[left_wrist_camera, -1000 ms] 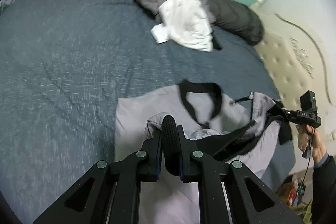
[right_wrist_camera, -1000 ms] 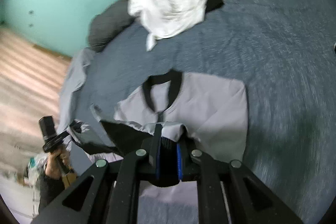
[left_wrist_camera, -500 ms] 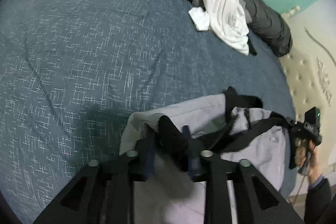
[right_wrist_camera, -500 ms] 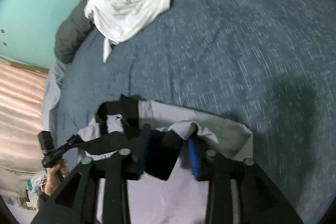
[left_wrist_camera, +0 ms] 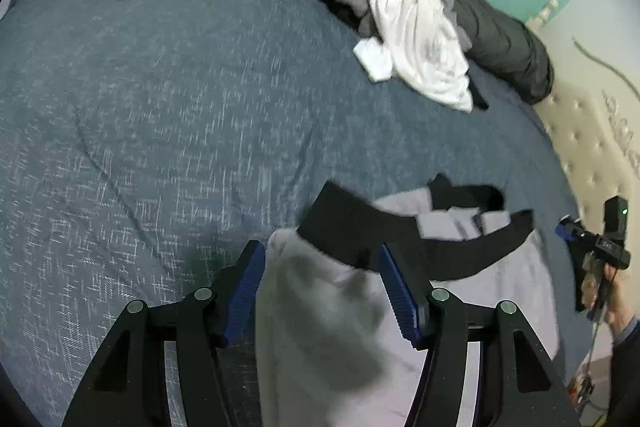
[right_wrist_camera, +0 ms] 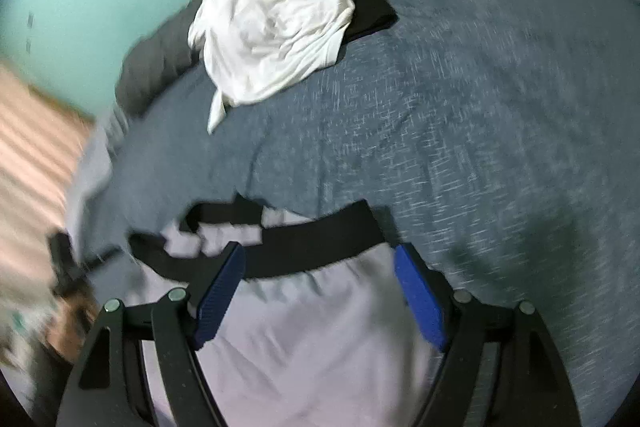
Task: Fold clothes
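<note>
Left gripper (left_wrist_camera: 322,291): jaws wide apart, holding nothing. The shirt (left_wrist_camera: 320,327) lies directly below and between its fingers, at lower centre of frame on the bed (left_wrist_camera: 160,107); the black hem band (left_wrist_camera: 400,239) runs left to right. Right gripper (right_wrist_camera: 320,295): likewise spread and empty, hovering equally near over the same band (right_wrist_camera: 312,243).

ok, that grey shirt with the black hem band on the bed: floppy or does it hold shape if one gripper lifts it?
Likely floppy: the grey shirt lies in soft folds and its black hem band curls over. It probably drapes from a single pinch, since nothing in it looks stiff. It seems light, barely denting the bedspread.
</note>
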{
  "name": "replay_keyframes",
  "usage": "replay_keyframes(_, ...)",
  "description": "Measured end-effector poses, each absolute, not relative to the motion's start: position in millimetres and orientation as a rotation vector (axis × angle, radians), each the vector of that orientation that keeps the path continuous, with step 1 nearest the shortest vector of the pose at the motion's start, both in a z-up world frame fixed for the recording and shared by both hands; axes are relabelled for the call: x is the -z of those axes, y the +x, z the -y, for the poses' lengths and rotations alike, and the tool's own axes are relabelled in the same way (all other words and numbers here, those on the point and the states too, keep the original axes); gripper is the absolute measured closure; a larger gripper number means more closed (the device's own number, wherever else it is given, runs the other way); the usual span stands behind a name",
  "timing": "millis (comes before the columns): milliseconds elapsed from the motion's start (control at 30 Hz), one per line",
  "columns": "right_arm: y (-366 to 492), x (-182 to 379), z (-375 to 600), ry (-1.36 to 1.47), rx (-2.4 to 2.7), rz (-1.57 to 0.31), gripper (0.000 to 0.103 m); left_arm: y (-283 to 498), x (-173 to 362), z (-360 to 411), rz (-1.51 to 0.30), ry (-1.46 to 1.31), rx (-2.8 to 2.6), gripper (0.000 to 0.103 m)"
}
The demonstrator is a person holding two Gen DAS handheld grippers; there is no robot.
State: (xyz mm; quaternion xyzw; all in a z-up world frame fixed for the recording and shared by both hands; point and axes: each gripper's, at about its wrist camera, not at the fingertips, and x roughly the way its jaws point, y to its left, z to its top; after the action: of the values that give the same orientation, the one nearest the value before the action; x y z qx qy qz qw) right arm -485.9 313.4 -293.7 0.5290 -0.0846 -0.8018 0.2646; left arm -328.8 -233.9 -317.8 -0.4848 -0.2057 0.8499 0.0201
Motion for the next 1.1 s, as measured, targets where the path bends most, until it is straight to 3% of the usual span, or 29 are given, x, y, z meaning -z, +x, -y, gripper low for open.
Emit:
replay_keyframes(267, -485, 338, -291, 1.458, 2.175, -0.05, 0.025, -337, 342, 229, 0.581, -1.504, -2.629, 0.04)
replay_keyframes(333, -489, 349, -284, 1.47, 2.177, -0.106, 0.028, -339, 342, 227, 0.559, -1.491, -2.63, 0.045)
replay_keyframes(367, -492, 354, -282, 1.478, 2.176, -0.125, 0.034, -339, 342, 226, 0.54, -1.485, -2.632, 0.052)
replay_keyframes(400, -493, 358, -281, 1.481, 2.175, -0.13, 0.053, -340, 341, 225, 0.524, -1.479, -2.633, 0.063)
replay_keyframes(433, -494, 359, -280, 1.474, 2.188, -0.137, 0.067, -340, 340, 224, 0.511, -1.473, -2.635, 0.066)
replay_keyframes(467, -493, 360, -280, 1.465, 2.205, -0.145, 0.069, -339, 339, 223, 0.493, -1.466, -2.64, 0.071)
replay_keyframes(533, -489, 357, -280, 1.42, 2.224, -0.151, 0.087, -336, 335, 222, 0.473, -1.447, -2.642, 0.08)
replay_keyframes(600, -483, 350, -280, 1.366, 2.245, -0.164, 0.091, -333, 329, 221, 0.459, -1.431, -2.649, 0.084)
replay_keyframes(867, -479, 307, -295, 1.244, 2.343, -0.142, 0.092, -337, 292, 217, 0.446, -1.349, -2.729, 0.086)
replay_keyframes(1100, -498, 317, -282, 1.308, 2.392, -0.195, 0.092, -371, 311, 213, 0.443, -1.452, -2.726, 0.086)
